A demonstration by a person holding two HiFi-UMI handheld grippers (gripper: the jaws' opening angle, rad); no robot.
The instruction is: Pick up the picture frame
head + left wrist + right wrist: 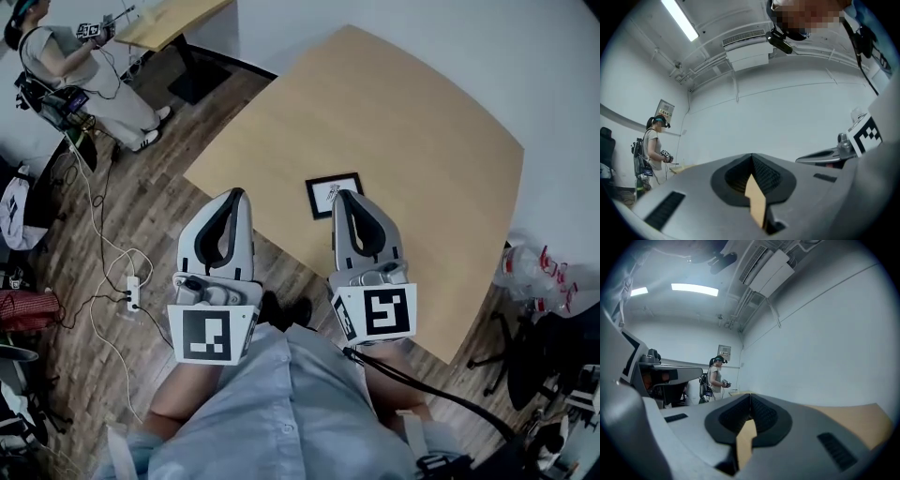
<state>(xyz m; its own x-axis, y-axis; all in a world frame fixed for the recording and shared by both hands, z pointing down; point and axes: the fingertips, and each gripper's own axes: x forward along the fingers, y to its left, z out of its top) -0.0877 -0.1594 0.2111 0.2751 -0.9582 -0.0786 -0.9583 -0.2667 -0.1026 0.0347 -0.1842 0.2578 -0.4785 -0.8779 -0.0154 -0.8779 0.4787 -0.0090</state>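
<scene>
Zero grasp so far. Holding left tool [236,194] and right tool [345,195] level, both pinched fully together, carrying nothing. By right tool's tip, lying flat on bench [412,122]: picture frame [323,197]. Remaining, probably: opening, lowering, gripping, lifting.

The right gripper [750,401] shows its jaws closed tip to tip over the wooden table [855,420] — the left gripper [670,373] alongside at the left edge, a person [715,377] standing in the background under a ceiling light [693,288].
</scene>
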